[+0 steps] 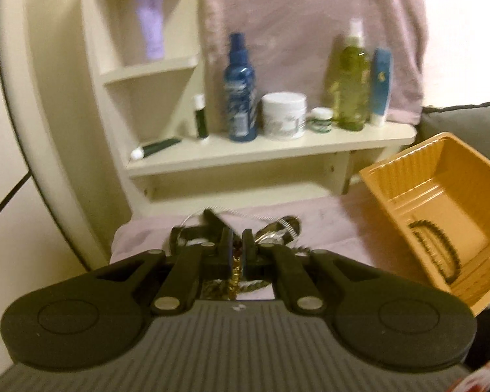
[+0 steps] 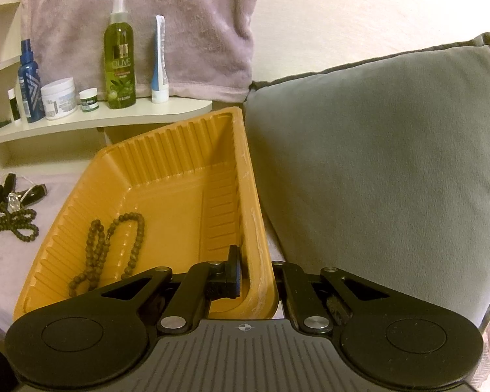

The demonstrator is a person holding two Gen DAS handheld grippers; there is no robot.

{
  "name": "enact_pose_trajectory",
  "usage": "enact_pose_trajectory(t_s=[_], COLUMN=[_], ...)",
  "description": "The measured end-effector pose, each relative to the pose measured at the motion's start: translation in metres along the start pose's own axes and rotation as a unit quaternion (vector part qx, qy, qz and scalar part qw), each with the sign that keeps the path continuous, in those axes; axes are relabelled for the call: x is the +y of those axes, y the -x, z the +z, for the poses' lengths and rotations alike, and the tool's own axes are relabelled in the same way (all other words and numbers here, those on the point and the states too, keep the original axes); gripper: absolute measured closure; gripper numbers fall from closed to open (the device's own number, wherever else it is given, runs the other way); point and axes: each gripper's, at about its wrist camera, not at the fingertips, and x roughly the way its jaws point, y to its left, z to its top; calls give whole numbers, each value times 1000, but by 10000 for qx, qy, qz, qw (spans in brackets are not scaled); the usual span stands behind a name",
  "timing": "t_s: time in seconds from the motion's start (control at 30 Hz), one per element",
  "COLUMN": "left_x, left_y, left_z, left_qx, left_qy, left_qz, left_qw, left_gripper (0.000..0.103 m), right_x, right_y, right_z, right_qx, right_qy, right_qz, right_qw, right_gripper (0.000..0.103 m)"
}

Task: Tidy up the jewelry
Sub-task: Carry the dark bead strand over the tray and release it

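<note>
My left gripper point(image 1: 237, 240) is shut on a thin gold chain point(image 1: 235, 272), which hangs down between the pads above the pink cloth. Just behind it lies a tangled pile of jewelry point(image 1: 277, 230) with dark and silvery pieces. An orange plastic tray point(image 1: 405, 166) stands tilted to the right, with a dark beaded necklace point(image 1: 439, 248) inside. In the right wrist view my right gripper point(image 2: 254, 266) is shut on the tray's point(image 2: 166, 150) near right wall, one finger point(image 2: 232, 268) inside and the other hidden outside. The beaded necklace point(image 2: 114, 245) lies on the tray floor. More beads and dark pieces point(image 2: 13, 215) lie to the left.
A cream shelf point(image 1: 277, 150) behind the cloth carries bottles, jars and tubes, among them a blue bottle point(image 1: 240, 88) and a green spray bottle point(image 2: 119, 55). A pink towel point(image 2: 140, 26) hangs behind. A grey cushion point(image 2: 392, 170) stands right beside the tray.
</note>
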Motion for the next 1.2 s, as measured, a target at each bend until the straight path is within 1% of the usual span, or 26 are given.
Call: enact_pose_trajectory(t_s=[0.17, 0.23, 0.43, 0.57, 0.73, 0.87, 1.03, 1.1, 1.13, 1.17, 1.2], left_x=[-20, -31, -76, -109, -146, -165, -173, -172, -172, -171, -170], left_y=[6, 10, 17, 14, 4, -6, -13, -15, -17, -18, -18], left_z=[15, 22, 38, 40, 29, 14, 0, -3, -3, -4, -4], left_qx=[-150, -232, -422, -407, -170, 80, 296, 357, 389, 403, 401], left_qy=[-120, -159, -309, -448, -606, -701, -780, -788, -777, -761, -746], left_qz=[-351, -549, -1231, -1643, -2081, -2285, -2395, -2395, -2404, -2393, -2379], left_qw=[9992, 9981, 9910, 9845, 9761, 9710, 9673, 9670, 9668, 9671, 9676], left_gripper=[99, 99, 99, 99, 99, 99, 99, 98, 98, 95, 89], right_x=[0, 0, -1, -1, -1, -2, -2, -2, -2, -2, -2], right_y=[0, 1, 0, 1, 0, 0, -1, -1, -1, -2, -2], right_z=[-1, -1, -1, -1, -2, -2, -2, -2, -2, -2, -2], right_qx=[-13, -18, -26, -32, -32, -28, -22, -16, -13, -9, -9], right_qy=[-19, -31, -79, -106, -138, -147, -167, -180, -180, -181, -181], right_qz=[1, 1, 8, 18, 31, 41, 40, 44, 43, 44, 46], right_qw=[10000, 10000, 10000, 9999, 9999, 9999, 9998, 9998, 9998, 9998, 9998], right_gripper=[97, 97, 97, 97, 97, 97, 97, 97, 97, 97, 97])
